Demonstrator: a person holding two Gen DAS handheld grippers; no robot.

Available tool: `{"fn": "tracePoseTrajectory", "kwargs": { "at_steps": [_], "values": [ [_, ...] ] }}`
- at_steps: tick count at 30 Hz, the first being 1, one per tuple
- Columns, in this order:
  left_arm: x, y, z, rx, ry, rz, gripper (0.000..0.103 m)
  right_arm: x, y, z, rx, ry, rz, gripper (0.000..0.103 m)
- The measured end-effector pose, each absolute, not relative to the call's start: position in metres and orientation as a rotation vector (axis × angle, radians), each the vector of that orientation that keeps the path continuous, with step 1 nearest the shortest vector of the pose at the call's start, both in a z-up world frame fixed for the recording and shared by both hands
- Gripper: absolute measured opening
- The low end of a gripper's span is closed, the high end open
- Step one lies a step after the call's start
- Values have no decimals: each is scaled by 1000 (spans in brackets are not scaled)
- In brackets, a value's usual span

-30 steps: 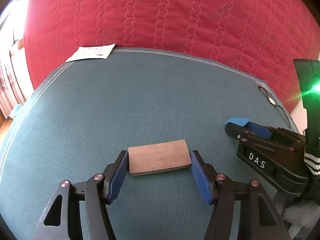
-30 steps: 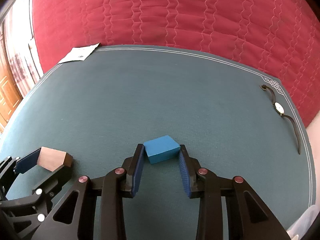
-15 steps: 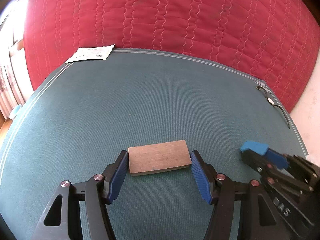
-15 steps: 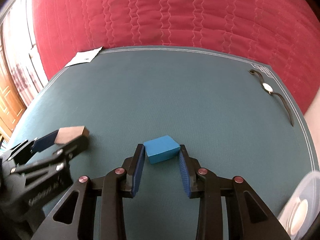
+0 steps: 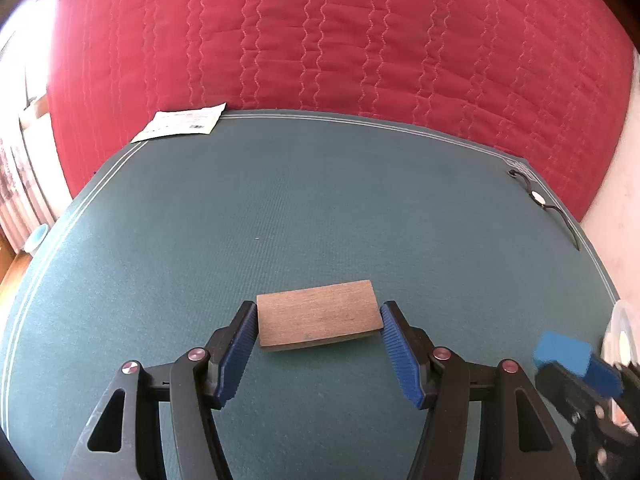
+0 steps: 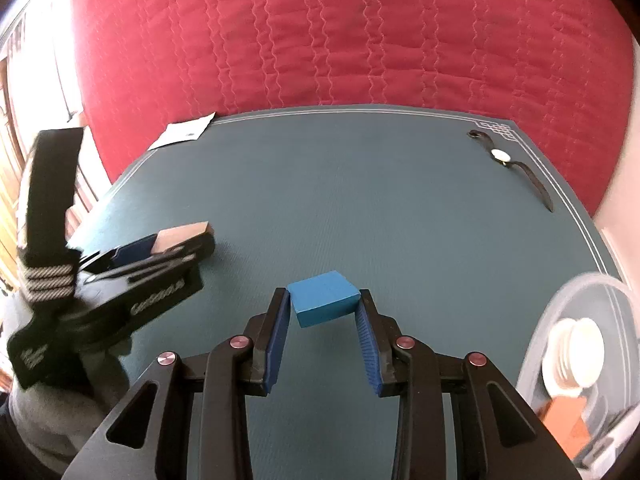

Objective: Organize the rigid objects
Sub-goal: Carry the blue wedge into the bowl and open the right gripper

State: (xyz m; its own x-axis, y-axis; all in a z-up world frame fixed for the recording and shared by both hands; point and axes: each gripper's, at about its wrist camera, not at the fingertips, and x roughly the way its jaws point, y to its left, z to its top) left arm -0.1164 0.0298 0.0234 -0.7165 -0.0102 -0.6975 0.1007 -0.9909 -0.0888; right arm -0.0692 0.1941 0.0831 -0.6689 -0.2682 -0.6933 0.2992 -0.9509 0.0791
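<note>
Left gripper (image 5: pixel 318 322) clamped on wooden block (image 5: pixel 316 314), right gripper (image 6: pixel 323 306) on blue block (image 6: pixel 322 298).

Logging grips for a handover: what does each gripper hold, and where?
Left gripper clamps the wooden block by its short ends. Right gripper clamps the blue block by its sides.

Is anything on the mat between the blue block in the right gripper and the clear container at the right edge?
Nothing visible. The right gripper holds the small blue rectangular block above bare teal mat, and the clear plastic container lies just to its right. The black-strapped wristwatch sits far off at the back corner.
</note>
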Motion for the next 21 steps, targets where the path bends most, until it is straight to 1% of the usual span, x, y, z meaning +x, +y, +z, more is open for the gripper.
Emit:
{"fn": "tracePoseTrajectory", "kwargs": {
  "at_steps": [5,12,21],
  "values": [
    [-114,36,24,1156,169,-2865,65,-48,203,85,1065,44,-2628,34],
    [-106,53,24,1159,124,-2904,65,-27,224,91,1056,-32,-2657,34],
    [-87,89,23,1168,33,-2987,65,-7,252,94,1056,-91,-2711,35]
  ]
}}
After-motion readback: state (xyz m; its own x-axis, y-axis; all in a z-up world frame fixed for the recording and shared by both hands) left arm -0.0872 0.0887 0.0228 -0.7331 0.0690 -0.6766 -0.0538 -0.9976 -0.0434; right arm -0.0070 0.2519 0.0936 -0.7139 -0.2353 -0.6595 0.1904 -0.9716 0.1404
